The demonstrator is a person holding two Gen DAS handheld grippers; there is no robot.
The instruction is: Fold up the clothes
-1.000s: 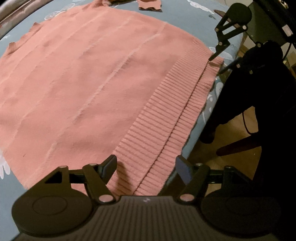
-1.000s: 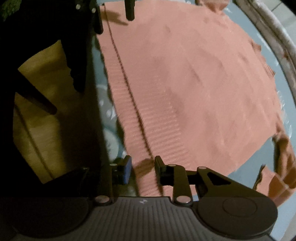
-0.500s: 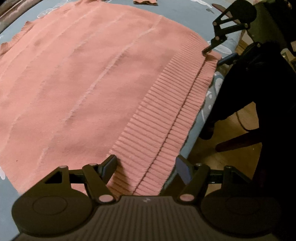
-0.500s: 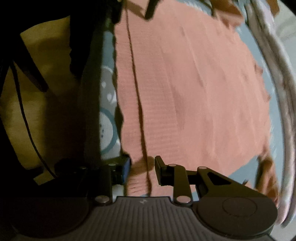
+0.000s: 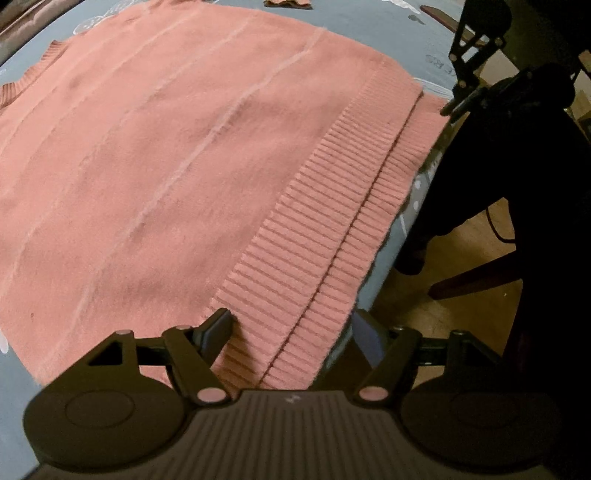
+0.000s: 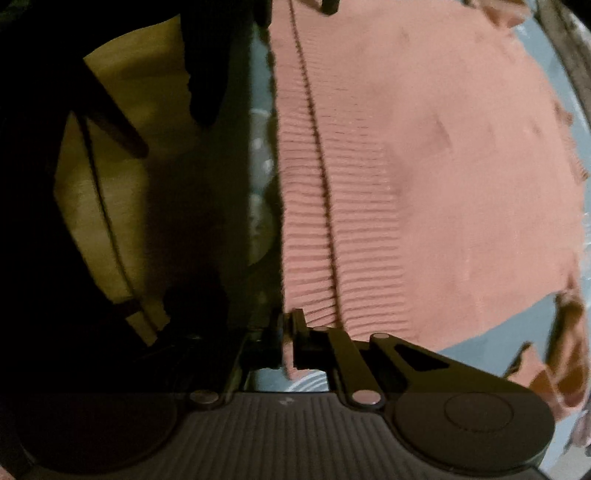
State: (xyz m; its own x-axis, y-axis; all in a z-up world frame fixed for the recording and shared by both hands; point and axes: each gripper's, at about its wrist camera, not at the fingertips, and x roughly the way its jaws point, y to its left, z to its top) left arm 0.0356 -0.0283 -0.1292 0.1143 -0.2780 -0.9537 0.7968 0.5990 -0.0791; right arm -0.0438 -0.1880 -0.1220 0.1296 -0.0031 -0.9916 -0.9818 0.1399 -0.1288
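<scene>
A pink knit sweater (image 5: 177, 155) lies flat on the table, its ribbed hem (image 5: 317, 236) along the table's near edge. My left gripper (image 5: 291, 325) is open, with one finger on the ribbing and the other past the hem's edge, so it straddles the near hem corner. My right gripper (image 6: 288, 325) is shut on the other hem corner (image 6: 295, 363), and pink cloth shows pinched between its fingers. In the left wrist view the right gripper (image 5: 456, 105) appears far off, at the hem's far end. The hem (image 6: 332, 206) runs straight away in the right wrist view.
A blue-grey tablecloth (image 5: 369, 22) with white prints covers the table. Its edge drops to a wooden floor (image 5: 461, 258) with dark chair legs (image 5: 476, 277) and a person's dark clothing (image 5: 535, 166). A bunched orange-pink cloth (image 6: 569, 369) lies beyond the sweater's side.
The right gripper's jaws closed onto the hem corner and its view rolled slightly. In the left wrist view, the right gripper dropped to the hem's far end. The left gripper stayed open.
</scene>
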